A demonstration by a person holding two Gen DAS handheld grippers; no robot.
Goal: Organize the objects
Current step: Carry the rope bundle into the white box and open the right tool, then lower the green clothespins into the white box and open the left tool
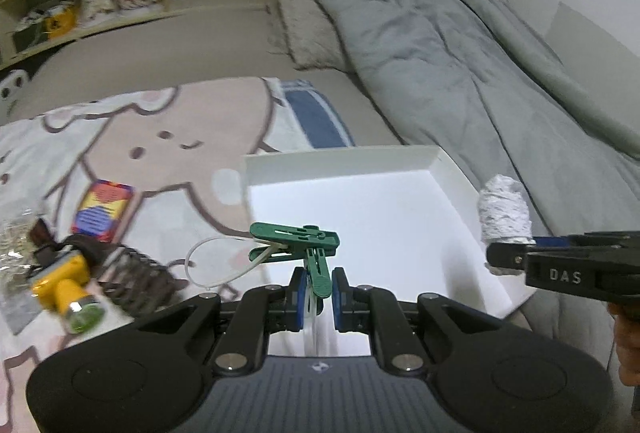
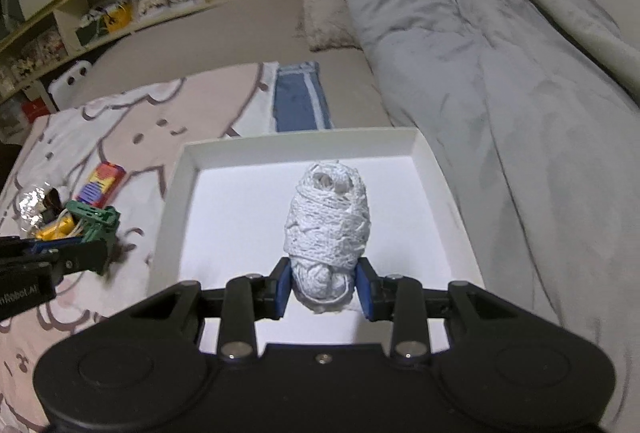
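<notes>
- Right tool (image 2: 322,291) clamped on string ball (image 2: 326,229), frame centre, above white box (image 2: 172,193): lower before letting go.
- Left tool (image 1: 316,297) clamped on green clips (image 1: 298,239), lower centre, at box edge: bring inward first.

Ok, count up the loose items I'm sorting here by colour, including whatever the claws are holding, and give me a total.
Green: 1, the clothespin in the left claw
White: 1, the ball of string in the right claw
Yellow: 1, the flashlight
Multicoloured: 1, the small box
Silver: 1, the foil wrapper
Dark brown: 1, the ridged clip
Total: 6
</notes>
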